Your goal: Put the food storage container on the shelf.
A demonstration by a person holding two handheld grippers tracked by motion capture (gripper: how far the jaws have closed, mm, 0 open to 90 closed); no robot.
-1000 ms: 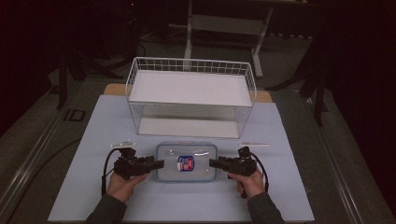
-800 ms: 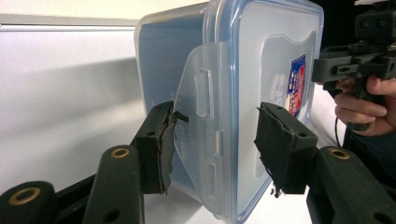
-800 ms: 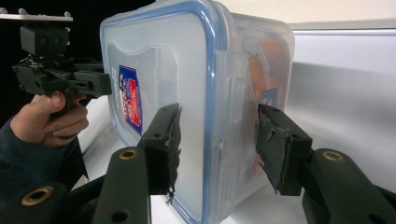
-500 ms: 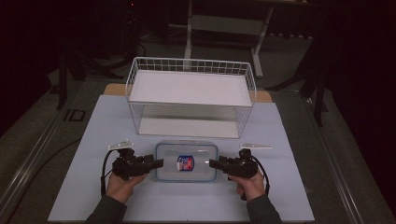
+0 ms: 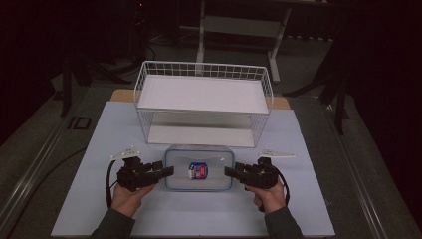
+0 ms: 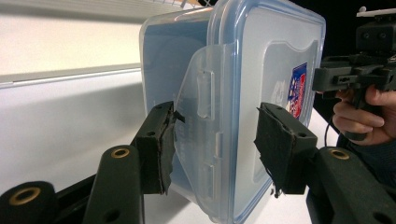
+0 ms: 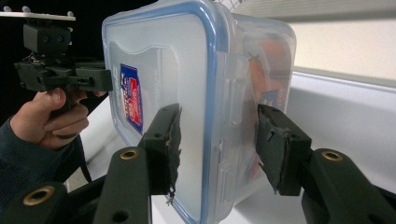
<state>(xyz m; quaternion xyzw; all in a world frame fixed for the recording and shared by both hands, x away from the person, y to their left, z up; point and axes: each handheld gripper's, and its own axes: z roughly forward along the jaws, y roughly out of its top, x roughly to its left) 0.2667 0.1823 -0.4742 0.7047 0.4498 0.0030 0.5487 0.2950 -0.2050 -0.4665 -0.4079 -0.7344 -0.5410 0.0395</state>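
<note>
Clear plastic container [image 5: 199,168] with blue-rimmed snap lid: located near the front edge of the white table surface [image 5: 318,209], roughly centred between left and right edges, just in front of the white wire rack [image 5: 204,102]. Small red-and-blue label [image 5: 198,170] on the lid top.

Left gripper [image 5: 166,171]: positioned at the left end of the container, jaws spread to either side of the hinged side latch [image 6: 205,121], one pad [image 6: 164,140] touching or nearly touching the flap, the other standing clear of the lid face. Not yet clamped.

Right gripper [image 5: 231,172]: positioned at the right end, jaws likewise spread astride the lid rim and latch there, gaps visible on both sides.

Handling estimate: rigid, thin-walled, probably light; something orange inside, visible through the wall in the right gripper view, too blurred to identify. Smooth, glossy walls, likely slippery under a pad. Latch flaps flexible at the hinge; liable to spring open if pulled outward.

Recommended hold: across the lid rim at each short end, pads above and below, equal pressure from both sides. Avoid pinching the free tip of a flap. Keep level during any lift.
</note>
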